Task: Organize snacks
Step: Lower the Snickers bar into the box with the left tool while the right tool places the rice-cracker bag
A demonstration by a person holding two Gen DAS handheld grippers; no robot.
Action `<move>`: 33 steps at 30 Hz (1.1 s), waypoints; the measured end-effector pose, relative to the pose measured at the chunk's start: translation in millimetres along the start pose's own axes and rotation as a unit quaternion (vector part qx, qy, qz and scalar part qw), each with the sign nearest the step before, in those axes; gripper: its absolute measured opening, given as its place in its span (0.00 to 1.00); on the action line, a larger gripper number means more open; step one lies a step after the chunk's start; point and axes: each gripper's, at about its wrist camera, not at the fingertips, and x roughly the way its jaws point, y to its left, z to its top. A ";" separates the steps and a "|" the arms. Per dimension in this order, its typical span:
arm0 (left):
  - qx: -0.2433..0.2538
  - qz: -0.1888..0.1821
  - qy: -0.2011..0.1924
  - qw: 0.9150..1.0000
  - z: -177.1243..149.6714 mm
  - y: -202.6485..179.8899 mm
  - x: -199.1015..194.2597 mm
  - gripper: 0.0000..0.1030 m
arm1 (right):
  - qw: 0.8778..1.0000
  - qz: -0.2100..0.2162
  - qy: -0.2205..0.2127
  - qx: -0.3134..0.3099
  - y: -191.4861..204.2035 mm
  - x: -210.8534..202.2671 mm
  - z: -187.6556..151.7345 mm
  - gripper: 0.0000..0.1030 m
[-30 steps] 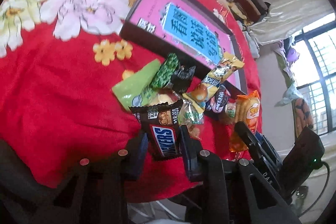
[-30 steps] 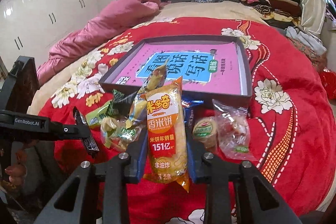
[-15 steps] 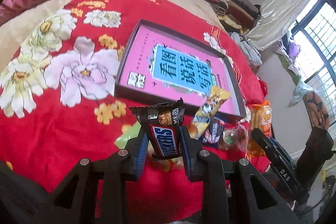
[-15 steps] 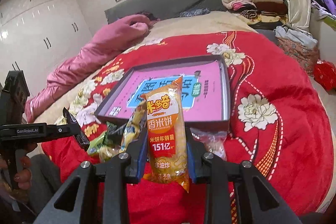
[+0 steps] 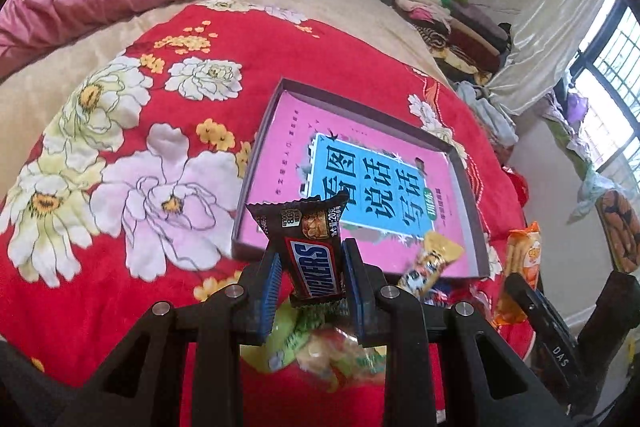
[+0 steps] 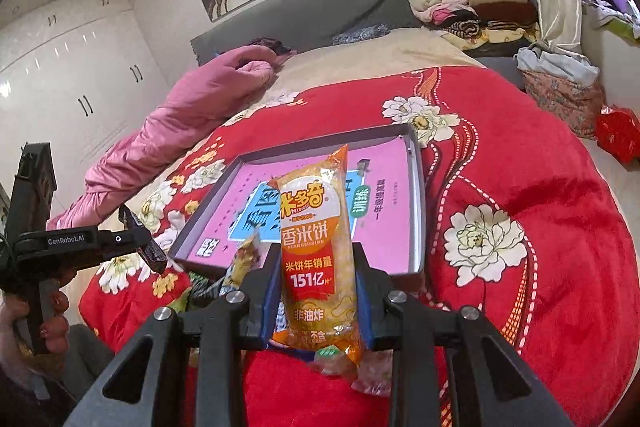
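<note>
Up close, left gripper (image 5: 311, 279) jaws clamped on Snickers bar (image 5: 314, 259), right gripper (image 6: 318, 291) jaws on rice cracker pack (image 6: 316, 259), tray (image 6: 418, 195) beyond.

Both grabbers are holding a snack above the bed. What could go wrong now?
1. The Snickers bar is pinched only near its bottom end in the left gripper, so it might tip or slip out.
2. The rice cracker pack stands tall and floppy in the right gripper; tight jaws could crush the crackers.
3. The tray lies on a soft blanket, and the leftover snacks crowd its near edge, so a dropped snack may miss.
</note>
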 end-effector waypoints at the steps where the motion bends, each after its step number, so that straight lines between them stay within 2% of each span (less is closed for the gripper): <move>1: 0.000 0.002 0.000 1.000 1.8 -0.5 2.3 0.29 | 1.000 0.000 0.001 0.003 -2.0 1.9 1.6 0.32; 17: 0.033 0.031 0.009 0.999 27.5 -13.4 48.1 0.29 | 1.000 -0.011 0.007 -0.009 -15.0 46.8 26.5 0.32; 26: 0.048 0.043 0.043 0.997 22.7 -22.5 77.0 0.29 | 0.999 -0.024 0.031 0.000 -29.2 68.5 29.1 0.32; 33: 0.058 0.048 0.048 0.996 20.6 -25.7 81.4 0.29 | 0.998 -0.032 0.051 0.009 -36.7 80.1 26.1 0.32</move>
